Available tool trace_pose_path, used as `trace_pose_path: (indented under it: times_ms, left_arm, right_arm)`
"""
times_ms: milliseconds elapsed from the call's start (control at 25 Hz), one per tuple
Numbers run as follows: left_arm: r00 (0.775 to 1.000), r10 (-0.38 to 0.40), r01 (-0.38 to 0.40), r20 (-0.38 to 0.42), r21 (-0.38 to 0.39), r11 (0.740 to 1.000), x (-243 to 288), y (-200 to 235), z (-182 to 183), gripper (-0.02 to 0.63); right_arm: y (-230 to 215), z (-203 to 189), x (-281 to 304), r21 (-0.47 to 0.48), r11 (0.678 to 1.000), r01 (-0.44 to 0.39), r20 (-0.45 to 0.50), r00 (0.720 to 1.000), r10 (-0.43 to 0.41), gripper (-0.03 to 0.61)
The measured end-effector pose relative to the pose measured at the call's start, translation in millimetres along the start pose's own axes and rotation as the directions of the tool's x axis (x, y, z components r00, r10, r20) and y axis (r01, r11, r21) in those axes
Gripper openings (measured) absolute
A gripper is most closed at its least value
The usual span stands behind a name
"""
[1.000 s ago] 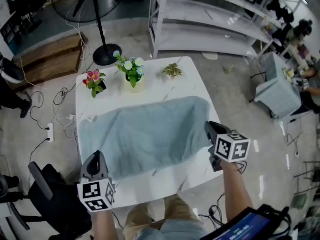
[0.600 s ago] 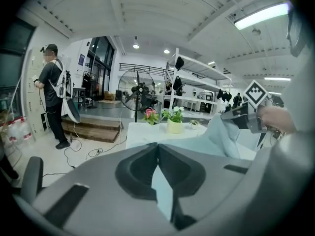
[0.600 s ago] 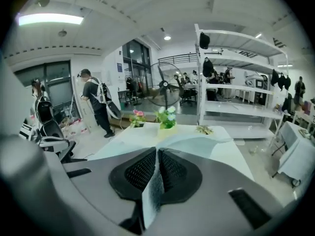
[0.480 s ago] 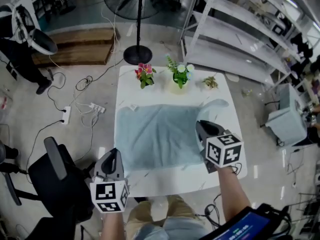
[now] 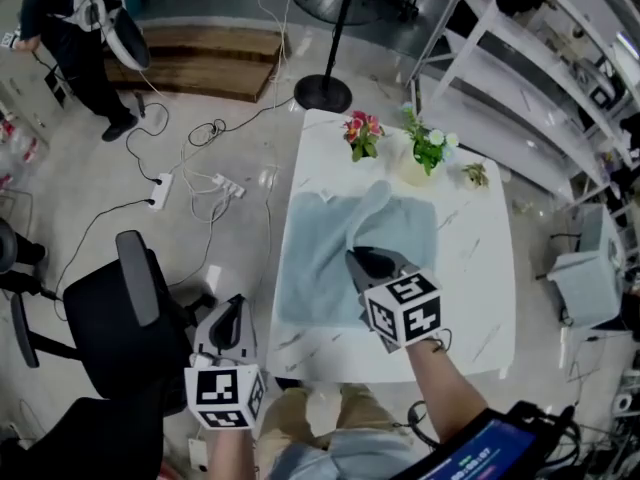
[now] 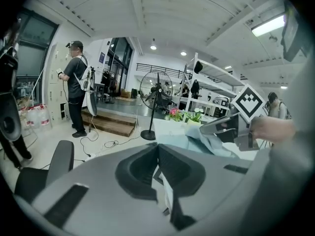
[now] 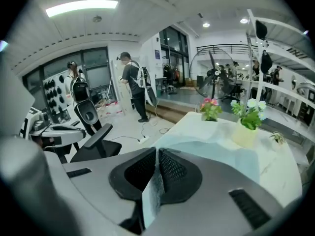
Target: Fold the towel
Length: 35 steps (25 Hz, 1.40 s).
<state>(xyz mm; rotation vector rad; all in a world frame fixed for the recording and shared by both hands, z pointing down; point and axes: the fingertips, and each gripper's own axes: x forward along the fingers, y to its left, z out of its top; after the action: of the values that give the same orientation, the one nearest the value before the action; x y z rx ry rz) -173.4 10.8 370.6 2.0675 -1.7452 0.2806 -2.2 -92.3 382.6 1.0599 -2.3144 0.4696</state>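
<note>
While the towel (image 5: 318, 268) lies partly folded on the table (image 5: 472, 290), the right gripper (image 5: 363, 261) holds one corner pinched above the table, and the left gripper (image 5: 235, 308) clamps cloth off the table's near left edge.

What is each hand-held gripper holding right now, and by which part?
Both are shut on the towel. The right hand-held gripper pinches a lifted edge, folded over the cloth; the left hand-held gripper pinches a thin bit, apparently at its near left corner.

- White table (image 5: 470, 298) below me, with pink flowers (image 5: 362, 133) and a vase of white flowers (image 5: 425, 153) along its far edge.
- Standing fan (image 5: 322, 93) beyond it.
- Black office chair (image 5: 110, 318) on my left.
</note>
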Motion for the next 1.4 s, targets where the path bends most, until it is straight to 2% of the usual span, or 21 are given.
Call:
trace_pose_path:
  times_ms: [160,320,560,680,880,1000,1160,1200,1240,1280,1400]
  left_arm:
    - [1.000,0.004,-0.004,-0.020,-0.019,1.000,-4,10,-15,0.006]
    - [0.999,0.004,-0.005,-0.037,-0.037,0.999,-5,16,-28,0.006]
    - [0.999,0.013,-0.016,-0.045,-0.059,0.998,-7,26,-35,0.006]
    - [1.000,0.008,-0.009,-0.030,-0.063,0.998,-7,25,-31,0.006]
    - [0.999,-0.003,0.000,-0.047,-0.063,0.998,-5,23,-38,0.006]
    - [0.998,-0.002,-0.002,-0.063,-0.066,0.998,-4,24,-46,0.006]
    - [0.996,-0.011,0.006,-0.085,-0.065,0.998,-4,22,-53,0.006]
    - [0.996,-0.012,0.007,-0.086,-0.062,0.998,-3,21,-53,0.006]
    - [0.996,-0.012,0.007,-0.085,-0.059,0.998,-2,20,-52,0.006]
    - [0.996,-0.013,0.008,-0.083,-0.058,0.998,-1,18,-51,0.006]
    - [0.996,-0.020,0.016,-0.082,-0.053,0.998,4,10,-41,0.006]
  right_arm:
    - [34,-23,38,-0.022,0.998,-0.057,-0.069,0.996,0.055,0.034]
    - [54,-34,56,-0.061,0.995,-0.075,-0.106,0.992,0.068,0.035]
    - [73,8,30,-0.136,0.989,-0.053,-0.001,0.999,0.053,0.035]
    - [84,12,24,-0.153,0.986,-0.067,0.008,0.998,0.069,0.035]
    - [115,-39,59,-0.188,0.973,-0.135,-0.108,0.987,0.116,0.040]
    - [120,-73,86,-0.186,0.971,-0.149,-0.179,0.977,0.116,0.041]
    - [126,-93,102,-0.170,0.971,-0.170,-0.193,0.972,0.136,0.051]
    - [133,-92,99,-0.163,0.965,-0.205,-0.197,0.965,0.172,0.079]
    - [142,-88,94,-0.151,0.956,-0.253,-0.201,0.954,0.221,0.178]
    - [151,-83,84,-0.139,0.944,-0.299,-0.197,0.943,0.270,0.249]
    - [173,-60,46,-0.120,0.911,-0.395,-0.132,0.916,0.380,0.262]
